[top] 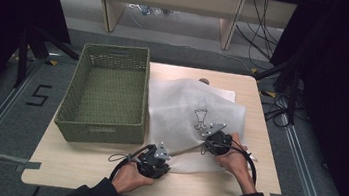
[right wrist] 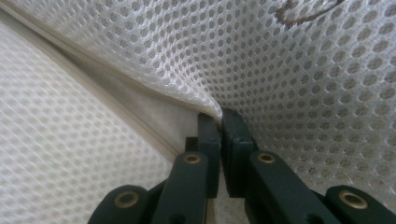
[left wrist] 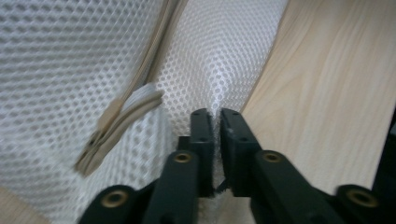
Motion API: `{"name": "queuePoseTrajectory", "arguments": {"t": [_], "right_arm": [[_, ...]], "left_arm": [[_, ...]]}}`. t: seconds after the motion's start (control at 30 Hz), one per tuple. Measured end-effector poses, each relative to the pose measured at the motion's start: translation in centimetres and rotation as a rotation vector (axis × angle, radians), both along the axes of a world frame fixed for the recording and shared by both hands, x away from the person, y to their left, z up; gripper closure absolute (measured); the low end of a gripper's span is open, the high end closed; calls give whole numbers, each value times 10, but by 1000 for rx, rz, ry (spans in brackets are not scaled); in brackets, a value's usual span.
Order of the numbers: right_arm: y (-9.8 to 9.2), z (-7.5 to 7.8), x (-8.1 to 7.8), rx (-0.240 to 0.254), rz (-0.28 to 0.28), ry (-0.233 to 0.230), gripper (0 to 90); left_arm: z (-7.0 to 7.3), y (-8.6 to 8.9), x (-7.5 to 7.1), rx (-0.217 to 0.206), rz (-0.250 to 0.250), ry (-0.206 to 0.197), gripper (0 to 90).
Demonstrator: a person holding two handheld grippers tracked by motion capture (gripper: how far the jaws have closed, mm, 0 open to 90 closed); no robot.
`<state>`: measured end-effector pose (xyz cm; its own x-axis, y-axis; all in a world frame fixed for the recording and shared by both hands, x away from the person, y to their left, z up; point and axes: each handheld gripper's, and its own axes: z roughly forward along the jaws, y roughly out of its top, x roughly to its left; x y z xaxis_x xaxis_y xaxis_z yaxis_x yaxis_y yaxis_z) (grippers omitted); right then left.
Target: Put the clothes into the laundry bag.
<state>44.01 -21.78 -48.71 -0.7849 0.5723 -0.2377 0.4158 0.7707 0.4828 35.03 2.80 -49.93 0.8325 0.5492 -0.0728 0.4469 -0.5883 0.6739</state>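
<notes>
One white mesh bag [top: 188, 115] lies spread over the right half of the wooden table [top: 78, 167], just right of the basket; it bears a small dark goblet-shaped mark [top: 200, 119] near its middle, and its near edge runs slantwise from lower left to upper right between the two grippers; its farther part lies rumpled toward the table's back edge. A beige zip band [left wrist: 121, 116] runs along the mesh, seen close in the left gripper view, with its layered end lying loose on the fabric. The left gripper [left wrist: 215, 122], held in the person's left hand [top: 128, 175] at the bag's near-left corner, has its jaws pressed together on a pinch of mesh; the right gripper [right wrist: 220, 122], in the right hand [top: 236, 161] at the near-right edge, is likewise clamped on a fold of mesh beside the zip seam. One green woven basket [top: 101, 125] stands on the table's left half, long side running front to back, nothing visible inside it. A black number five [top: 39, 95] is marked on the floor at left.
</notes>
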Motion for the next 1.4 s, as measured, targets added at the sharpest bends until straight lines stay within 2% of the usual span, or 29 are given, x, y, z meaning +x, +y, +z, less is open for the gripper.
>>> {"name": "queuePoseTrajectory", "arguments": {"t": [0.07, 0.1, 0.17, 0.27, 0.33, 0.37, 0.4, 0.43, 0.47, 0.5, 0.63, 0.73, 0.77, 0.8, 0.87, 0.9, 0.93, 1.07, 1.13, 1.17, 1.2, 1.3, 1.37, 1.4], "right_arm": [[2, 4, -4, 27, 20, -5, 868], [2, 6, -6, 38, 31, 4, 864], [3, 8, -8, 52, 42, 17, 848], [3, 12, -12, 65, 54, -8, 810], [4, 14, -18, 90, 41, -16, 775], [3, 16, -20, 103, 37, -13, 762], [3, 18, -22, 107, 38, -20, 747], [2, 20, -24, 113, 44, -31, 730], [2, 20, -26, 118, 32, -36, 726], [2, 22, -28, 115, 45, -46, 719], [6, 24, -35, 117, 50, -74, 674], [15, 22, -39, 97, 81, -64, 665], [17, 21, -40, 90, 82, -68, 667], [19, 21, -40, 78, 91, -68, 690], [21, 21, -40, 60, 115, -100, 792], [22, 22, -41, 61, 100, -72, 823], [21, 23, -39, 53, 111, -84, 851], [17, 27, -40, 80, 78, -106, 869], [15, 32, -39, 113, 56, -92, 869], [14, 34, -39, 117, 64, -96, 869], [12, 35, -40, 123, 43, -115, 869], [7, 38, -39, 142, 16, -123, 870], [4, 40, -38, 146, 5, -130, 870], [2, 41, -38, 158, -1, -134, 870]], "left_arm": [[8, 4, -5, -20, 20, -1, 729], [12, 6, -6, -32, 18, -13, 678], [23, 16, -9, -57, 51, -30, 579], [31, 36, -11, -44, 100, -47, 552], [32, 49, -10, -34, 140, -53, 511], [31, 54, -9, -42, 170, -31, 497], [30, 61, -8, -37, 193, -28, 483], [30, 65, -7, -22, 195, -31, 464], [27, 69, -7, -30, 229, -15, 455], [27, 71, -7, -25, 229, -12, 455], [27, 75, -8, -22, 245, -4, 430], [27, 76, -7, -34, 261, 5, 410], [28, 79, -5, -26, 239, 3, 407], [28, 79, -5, -21, 235, 17, 407], [26, 78, -6, -25, 258, 3, 404], [25, 78, -6, -23, 251, 11, 404], [23, 78, -6, -28, 260, 16, 403], [19, 77, -6, -25, 274, 26, 390], [17, 76, -6, -22, 276, 39, 381], [16, 75, -6, -25, 276, 35, 378], [15, 74, -5, -19, 267, 48, 376], [10, 70, -4, -44, 288, 72, 370], [9, 70, -2, -42, 270, 83, 367], [8, 68, -3, -74, 292, 114, 364]]}}
